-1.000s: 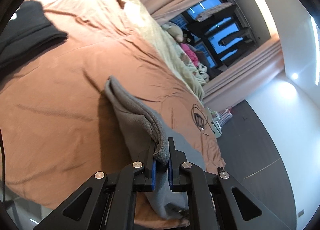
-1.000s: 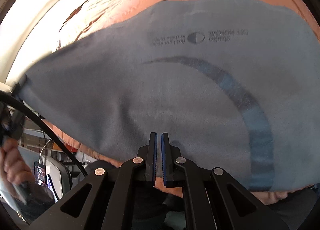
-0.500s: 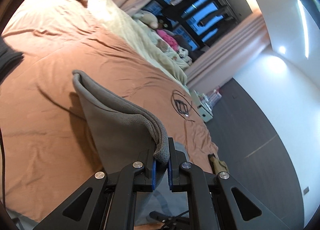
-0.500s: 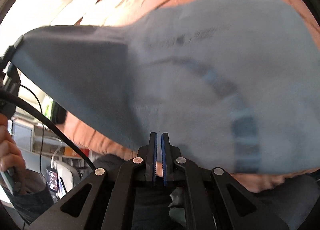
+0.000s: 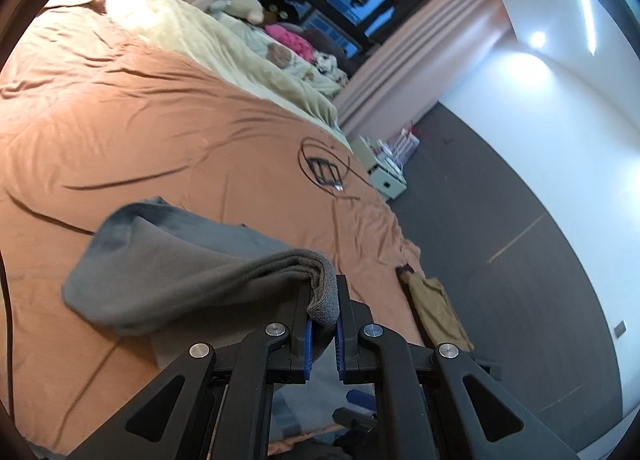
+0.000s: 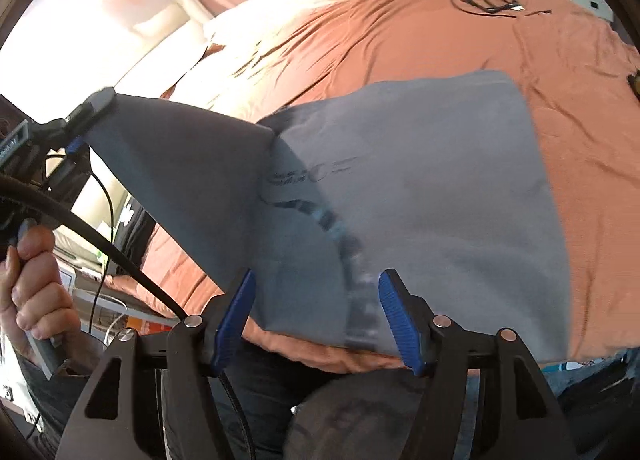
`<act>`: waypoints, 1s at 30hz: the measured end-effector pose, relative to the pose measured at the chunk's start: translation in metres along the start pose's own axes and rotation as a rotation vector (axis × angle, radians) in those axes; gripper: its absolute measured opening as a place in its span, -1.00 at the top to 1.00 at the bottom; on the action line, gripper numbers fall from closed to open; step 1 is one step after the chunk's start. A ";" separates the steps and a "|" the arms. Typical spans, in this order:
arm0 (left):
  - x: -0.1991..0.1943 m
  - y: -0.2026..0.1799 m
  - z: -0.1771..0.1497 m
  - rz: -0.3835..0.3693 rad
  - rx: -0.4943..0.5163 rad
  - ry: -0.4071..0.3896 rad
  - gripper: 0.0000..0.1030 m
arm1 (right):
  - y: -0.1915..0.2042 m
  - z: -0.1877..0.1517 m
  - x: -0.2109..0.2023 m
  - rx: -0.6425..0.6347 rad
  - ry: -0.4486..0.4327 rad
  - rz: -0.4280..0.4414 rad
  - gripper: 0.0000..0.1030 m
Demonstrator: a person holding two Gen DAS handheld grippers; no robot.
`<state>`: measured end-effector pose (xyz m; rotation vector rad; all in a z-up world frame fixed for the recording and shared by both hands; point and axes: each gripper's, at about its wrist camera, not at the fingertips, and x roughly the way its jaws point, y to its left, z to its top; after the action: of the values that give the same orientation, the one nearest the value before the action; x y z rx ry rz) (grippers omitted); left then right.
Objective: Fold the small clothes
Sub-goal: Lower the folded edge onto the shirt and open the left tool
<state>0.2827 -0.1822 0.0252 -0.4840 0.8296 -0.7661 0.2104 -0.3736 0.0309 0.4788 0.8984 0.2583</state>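
Note:
A grey shirt (image 6: 440, 200) with dark print lies on the orange bedspread (image 6: 580, 140). Its left part is lifted as a flap (image 6: 180, 164), pinched at the corner by my left gripper (image 6: 92, 108). In the left wrist view, that left gripper (image 5: 323, 292) is shut on a thick folded edge of the grey shirt (image 5: 168, 280), which hangs above the bed. My right gripper (image 6: 316, 280) is opening its jaws. The shirt's near edge shows in the gap, but the pads do not press on it.
A coiled black cable with a dark block (image 5: 324, 172) lies farther along the bedspread (image 5: 120, 120). A cream blanket (image 5: 224, 40) and soft toys sit at the far side. A tan cloth (image 5: 440, 312) hangs off the bed corner. A hand (image 6: 32, 280) grips the left tool's handle.
The left gripper has carried the shirt's edge up and across, raising a flap over the shirt. The right gripper, shut before, now stands with its jaws apart and farther back from the shirt.

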 end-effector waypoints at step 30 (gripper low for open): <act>0.176 -0.078 -0.119 -0.010 0.168 0.453 0.50 | -0.073 -0.059 -0.055 0.057 0.005 -0.248 -0.21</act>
<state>0.2328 -0.3773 -0.0782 -0.1632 1.1703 -0.9627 0.1315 -0.4417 0.0010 0.4147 0.9616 0.0074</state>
